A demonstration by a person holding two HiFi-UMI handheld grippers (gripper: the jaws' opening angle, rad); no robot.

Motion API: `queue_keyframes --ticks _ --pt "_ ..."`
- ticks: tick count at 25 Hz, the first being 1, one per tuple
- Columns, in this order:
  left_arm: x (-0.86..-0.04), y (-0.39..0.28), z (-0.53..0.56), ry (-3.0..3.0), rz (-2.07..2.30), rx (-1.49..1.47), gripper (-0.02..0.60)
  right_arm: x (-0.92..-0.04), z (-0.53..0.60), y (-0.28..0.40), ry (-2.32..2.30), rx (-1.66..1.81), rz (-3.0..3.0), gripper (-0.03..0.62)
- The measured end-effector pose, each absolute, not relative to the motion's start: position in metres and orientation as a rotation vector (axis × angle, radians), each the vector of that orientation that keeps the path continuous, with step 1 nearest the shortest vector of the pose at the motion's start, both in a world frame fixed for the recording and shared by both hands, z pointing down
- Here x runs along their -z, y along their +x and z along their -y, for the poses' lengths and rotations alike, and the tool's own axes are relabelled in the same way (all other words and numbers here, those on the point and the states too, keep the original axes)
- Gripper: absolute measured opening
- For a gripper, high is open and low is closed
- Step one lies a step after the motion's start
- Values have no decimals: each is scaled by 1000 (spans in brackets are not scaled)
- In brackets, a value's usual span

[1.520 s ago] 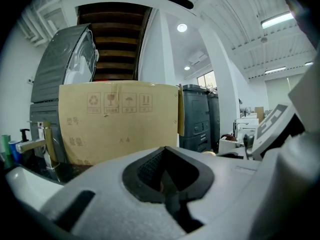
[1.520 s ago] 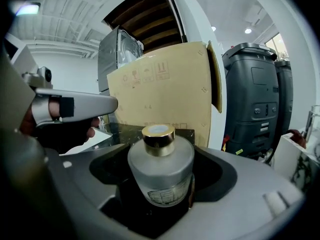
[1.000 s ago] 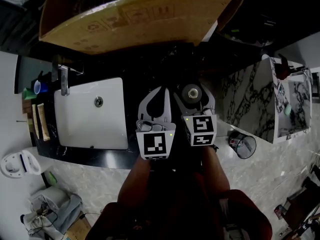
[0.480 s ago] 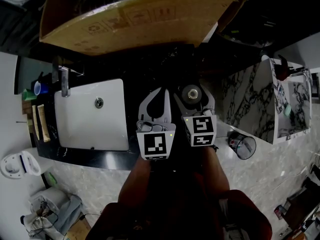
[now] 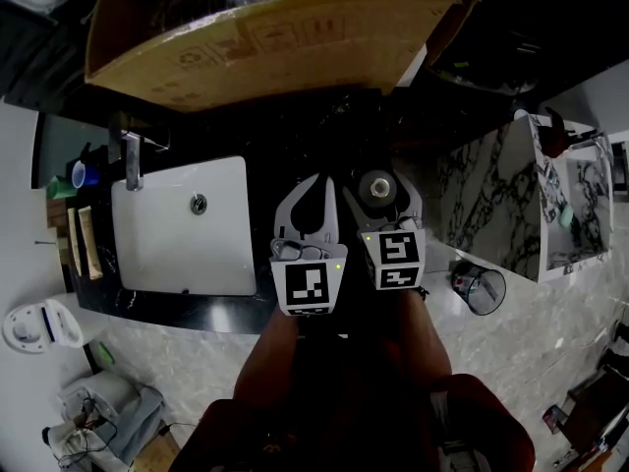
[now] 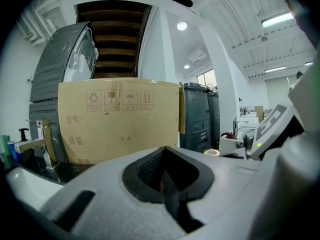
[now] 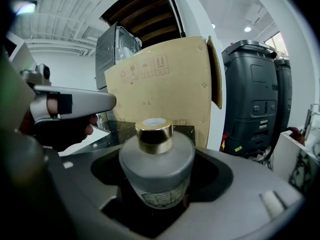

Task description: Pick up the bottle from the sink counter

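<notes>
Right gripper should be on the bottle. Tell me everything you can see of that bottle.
The squat, round, frosted-grey glass bottle has sloping shoulders, a shiny gold metal cap with a pale top, and a printed label low on its front. It stands upright between the jaws of the right gripper, which close on its body. In the head view it is over the black counter, right of the white sink. I cannot tell whether it is lifted.

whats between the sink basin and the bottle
In the head view, the left gripper, shut and empty, hangs over the black counter between the sink basin and the bottle, which the right gripper holds.
</notes>
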State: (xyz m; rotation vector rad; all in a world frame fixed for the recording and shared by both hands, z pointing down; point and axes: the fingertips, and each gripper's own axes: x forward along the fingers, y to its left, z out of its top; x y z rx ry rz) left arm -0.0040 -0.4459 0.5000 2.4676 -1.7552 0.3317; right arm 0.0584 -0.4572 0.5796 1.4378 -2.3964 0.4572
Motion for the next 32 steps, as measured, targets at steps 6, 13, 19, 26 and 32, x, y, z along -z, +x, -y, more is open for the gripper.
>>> queue_keyframes --ticks 6,13,19,26,32 --pt "-491 -5 438 2476 1767 -322 3 -576 445 59 1440 -465 2402 347" --pt "-477 -6 425 2495 1786 -286 3 -557 435 55 1451 -415 2431 344" --pt "-464 -8 409 2515 1799 -268 3 -536 423 55 1478 -359 2453 342" --pt "-445 -7 395 2549 1806 -225 3 -507 413 55 1511 -274 2474 342" --pt "-428 -9 388 2568 1809 -172 3 -480 408 56 1542 -201 2489 340"
